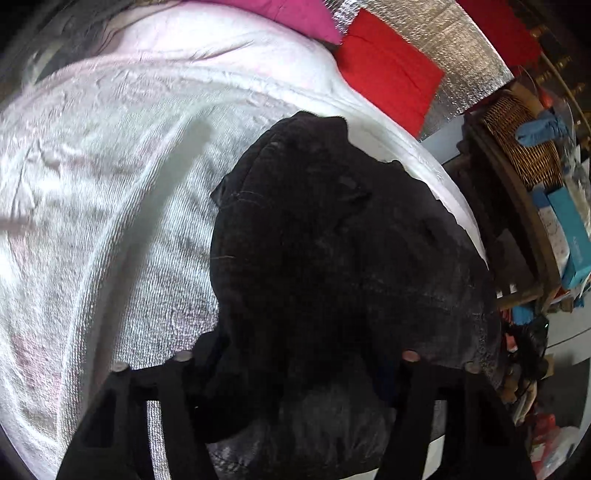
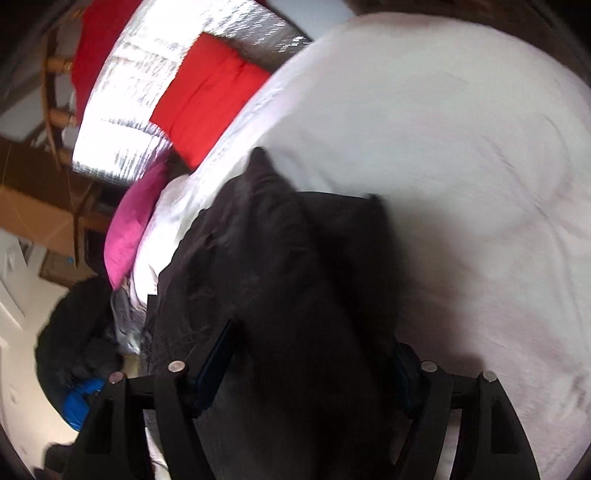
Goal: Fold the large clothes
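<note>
A large black garment (image 1: 332, 240) lies bunched on the white bedspread (image 1: 92, 184). In the left wrist view my left gripper (image 1: 295, 354) has the black cloth filling the gap between its fingers, which stand wide apart. In the right wrist view the same black garment (image 2: 280, 280) drapes over and between my right gripper (image 2: 306, 354); a blue pad (image 2: 216, 365) shows on the left finger, pressed to the cloth. The fingertips of both grippers are hidden under the fabric. The right view is motion-blurred.
A pink pillow (image 1: 288, 14) and a red pillow (image 1: 391, 74) sit at the head of the bed against a silver foil wall (image 1: 454, 40). A wicker basket (image 1: 524, 144) and boxes stand on a shelf at right. Dark clothes (image 2: 77, 332) lie beside the bed.
</note>
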`<state>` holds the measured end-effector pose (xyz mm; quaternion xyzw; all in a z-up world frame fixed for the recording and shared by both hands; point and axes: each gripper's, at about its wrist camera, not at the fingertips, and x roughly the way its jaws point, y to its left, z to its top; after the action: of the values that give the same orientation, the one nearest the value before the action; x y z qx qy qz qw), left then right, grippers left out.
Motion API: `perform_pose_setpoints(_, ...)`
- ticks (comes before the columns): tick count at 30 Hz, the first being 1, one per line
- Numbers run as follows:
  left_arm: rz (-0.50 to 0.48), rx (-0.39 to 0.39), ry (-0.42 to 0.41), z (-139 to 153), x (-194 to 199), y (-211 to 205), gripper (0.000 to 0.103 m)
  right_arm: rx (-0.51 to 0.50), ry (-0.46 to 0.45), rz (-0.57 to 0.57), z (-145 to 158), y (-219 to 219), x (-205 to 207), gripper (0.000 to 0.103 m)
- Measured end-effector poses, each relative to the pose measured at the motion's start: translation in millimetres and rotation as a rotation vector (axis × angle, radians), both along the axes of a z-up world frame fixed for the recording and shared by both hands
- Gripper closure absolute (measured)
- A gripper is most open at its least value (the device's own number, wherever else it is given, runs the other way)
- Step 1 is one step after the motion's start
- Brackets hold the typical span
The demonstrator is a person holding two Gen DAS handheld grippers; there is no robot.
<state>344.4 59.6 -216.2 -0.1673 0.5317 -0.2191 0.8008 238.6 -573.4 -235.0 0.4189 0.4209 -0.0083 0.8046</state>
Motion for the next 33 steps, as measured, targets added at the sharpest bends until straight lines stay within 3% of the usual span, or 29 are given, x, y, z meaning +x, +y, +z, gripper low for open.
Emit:
perform_pose_setpoints(3,0.001,-0.006,-0.042,8.0,-2.5,3.4,0.063,-0.058,-0.011,0.027,12.7,19.9,19.3,0.042)
perform_pose_setpoints(5,0.013,-0.031,-0.067,13.9,5.2,2.9,0.067,-0.076,-0.057,0.017,24.6,21.6,17.6,0.052)
perform_pose_setpoints(9,0.022,-0.023,-0.125,25.0,9.1,0.8,0.067,-0.127,-0.169,-0.019,51.1,27.8,14.1,0.055)
perform_pose_setpoints(10,0.032,-0.002,-0.11,20.5,11.6,0.5,0.066,-0.153,-0.14,-0.03,47.4,30.0,18.3,0.055)
perform_pose_setpoints(12,0.045,0.041,-0.064,10.4,16.5,-2.3,0.046,-0.179,-0.031,-0.06,28.2,29.1,26.3,0.055)
perform_pose_setpoints(14,0.067,0.055,-0.028,5.1,17.1,-0.6,0.038,-0.154,0.017,-0.075,14.9,23.4,26.2,0.047)
perform_pose_setpoints(17,0.077,0.072,-0.009,12.1,10.1,4.3,0.035,-0.09,0.006,-0.112,19.7,16.9,12.9,0.047)
perform_pose_setpoints(20,0.109,0.103,-0.052,21.8,-7.3,16.9,0.034,-0.077,-0.042,-0.147,36.5,13.5,-14.5,0.041)
perform_pose_setpoints(26,0.182,0.11,-0.135,45.6,-45.3,43.0,0.027,-0.191,-0.135,-0.198,82.2,23.4,-80.9,0.03)
perform_pose_setpoints(29,0.188,0.036,-0.102,44.7,-72.0,56.6,0.025,-0.122,-0.153,-0.141,84.4,37.2,-105.9,0.03)
perform_pose_setpoints(33,0.204,-0.108,0.026,22.2,-74.0,52.9,0.024,-0.015,-0.127,-0.051,70.2,63.1,-121.0,0.03)
